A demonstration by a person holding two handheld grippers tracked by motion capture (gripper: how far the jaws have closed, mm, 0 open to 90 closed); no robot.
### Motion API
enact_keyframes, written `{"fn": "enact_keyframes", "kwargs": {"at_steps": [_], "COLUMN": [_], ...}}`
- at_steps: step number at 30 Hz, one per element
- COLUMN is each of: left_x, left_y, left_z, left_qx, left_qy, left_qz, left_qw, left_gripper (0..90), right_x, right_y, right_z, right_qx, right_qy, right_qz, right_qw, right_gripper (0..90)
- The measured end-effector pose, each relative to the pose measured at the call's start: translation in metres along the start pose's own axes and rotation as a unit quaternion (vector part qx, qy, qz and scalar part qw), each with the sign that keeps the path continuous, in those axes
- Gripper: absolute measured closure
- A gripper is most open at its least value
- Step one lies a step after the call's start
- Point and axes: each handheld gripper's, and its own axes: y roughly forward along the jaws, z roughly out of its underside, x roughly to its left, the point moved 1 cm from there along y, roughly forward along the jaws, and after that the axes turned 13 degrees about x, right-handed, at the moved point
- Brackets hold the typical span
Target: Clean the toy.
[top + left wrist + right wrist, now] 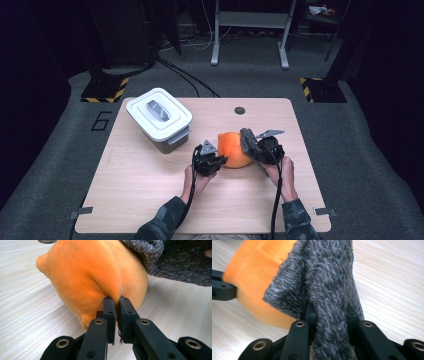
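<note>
One orange plush toy (233, 149) — one grey cloth (247, 142) — one lidded bin (159, 118).

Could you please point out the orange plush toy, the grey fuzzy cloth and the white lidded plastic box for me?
orange plush toy (85, 277), left gripper view, on its rounded side.
grey fuzzy cloth (329, 282), right gripper view, on the middle fold.
white lidded plastic box (175, 116), high view, on the lid's flat top beside the handle.

Bare table (130, 190) lies open left and front; the lidded bin (159, 118) blocks the far-left corner.
</note>
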Motion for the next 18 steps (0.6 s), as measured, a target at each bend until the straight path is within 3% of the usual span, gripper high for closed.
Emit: {"fn": "enact_keyframes", "kwargs": {"at_steps": [12, 18], "left_x": [0.002, 0.006], "left_y": [0.001, 0.001], "left_z": [0.002, 0.004], "left_qx": [0.004, 0.004], "left_qy": [0.0, -0.001], "left_qz": [-0.003, 0.002], "left_qw": [1.0, 1.0], "left_gripper": [84.8, 84.6], "right_x": [-0.022, -0.032], "right_y": [0.021, 0.046], "right_z": [0.01, 0.018], "right_qx": [0.034, 0.074], "right_qy": [0.039, 0.058], "right_qz": [0.004, 0.004], "right_qw": [0.9986, 0.9956], "right_gripper": [72.3, 72.4]}}
